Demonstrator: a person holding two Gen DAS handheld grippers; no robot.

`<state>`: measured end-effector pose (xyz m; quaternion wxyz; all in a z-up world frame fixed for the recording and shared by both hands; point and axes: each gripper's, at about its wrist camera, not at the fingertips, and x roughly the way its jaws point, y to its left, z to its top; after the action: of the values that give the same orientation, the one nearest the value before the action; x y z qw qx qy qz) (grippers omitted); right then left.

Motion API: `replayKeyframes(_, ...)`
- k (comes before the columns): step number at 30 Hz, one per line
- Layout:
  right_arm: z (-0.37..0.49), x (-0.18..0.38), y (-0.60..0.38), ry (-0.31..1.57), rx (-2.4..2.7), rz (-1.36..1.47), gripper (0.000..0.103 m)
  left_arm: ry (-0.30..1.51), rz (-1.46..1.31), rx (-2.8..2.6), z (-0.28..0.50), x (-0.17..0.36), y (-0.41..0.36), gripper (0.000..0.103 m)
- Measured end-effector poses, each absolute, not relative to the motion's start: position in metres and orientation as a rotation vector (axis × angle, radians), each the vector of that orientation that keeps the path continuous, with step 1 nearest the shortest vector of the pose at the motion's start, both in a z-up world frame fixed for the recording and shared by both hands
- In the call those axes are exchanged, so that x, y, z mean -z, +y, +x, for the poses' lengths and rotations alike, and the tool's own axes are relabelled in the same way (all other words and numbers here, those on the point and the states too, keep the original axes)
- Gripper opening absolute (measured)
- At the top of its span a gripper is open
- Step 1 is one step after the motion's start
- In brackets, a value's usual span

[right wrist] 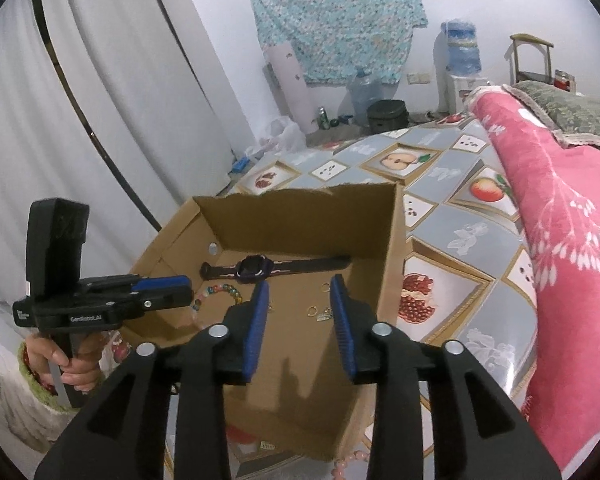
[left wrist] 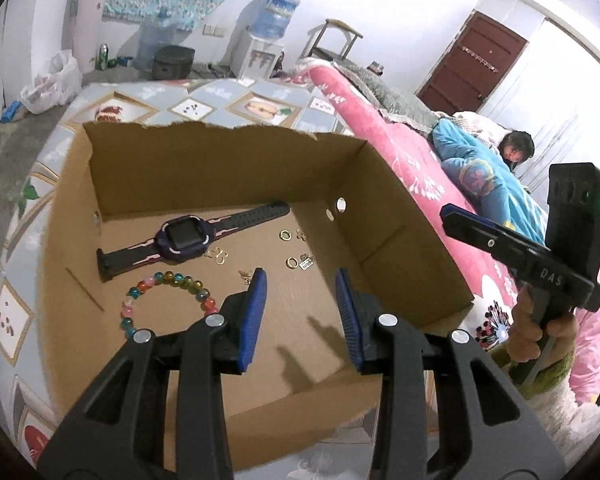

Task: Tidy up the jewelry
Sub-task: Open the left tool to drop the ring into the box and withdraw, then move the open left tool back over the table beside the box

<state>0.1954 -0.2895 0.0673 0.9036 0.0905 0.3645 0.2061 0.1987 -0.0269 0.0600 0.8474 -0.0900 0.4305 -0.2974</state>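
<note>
Jewelry lies on the floor of an open, torn-edged cardboard box (left wrist: pixel 228 168) on the counter (right wrist: pixel 460 240), which has a glossy fruit-print cover: a bracelet (left wrist: pixel 166 304) of round, glassy, many-coloured beads, small gold rings (left wrist: pixel 286 235) and charms, and a dark watch (left wrist: pixel 180 238) with a ribbed rubber strap. The left hand-held gripper (left wrist: pixel 300 304) tilts down over the box, ridged blue pads partly apart, holding nothing. The right hand-held gripper (right wrist: pixel 298 308) is angled likewise, partly open and empty. Only the left view shows a person lying under a blue blanket; only the right view shows pink beads (right wrist: pixel 350 460) outside the box.
</note>
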Motion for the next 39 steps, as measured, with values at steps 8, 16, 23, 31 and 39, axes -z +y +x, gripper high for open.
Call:
replayKeyframes(8, 0.139, -0.085, -0.308, 0.655, -0.381, 0.202, 0.044, 0.743, -0.137, 0.677, 0.133, -0.085, -0.001, 0.043)
replayKeyframes(16, 0.073, -0.070, -0.319, 0.643, -0.341, 0.230, 0.050, 0.748, -0.081, 0.761, 0.062, -0.070, 0.006, 0.069)
replayKeyframes(23, 0.053, -0.027, -0.321, 0.752, -0.323, 0.349, 0.051, 0.839, 0.041, 0.695, 0.048, -0.026, -0.024, 0.073)
replayKeyframes(31, 0.053, 0.018, -0.302, 0.889, -0.253, 0.369, 0.051, 0.893, 0.245, 0.504, 0.054, 0.016, -0.054, 0.073)
replayKeyframes(39, 0.069, 0.028, -0.269, 0.916, -0.273, 0.273, 0.047, 0.978, 0.219, 0.349, 0.075, 0.027, -0.051, 0.081)
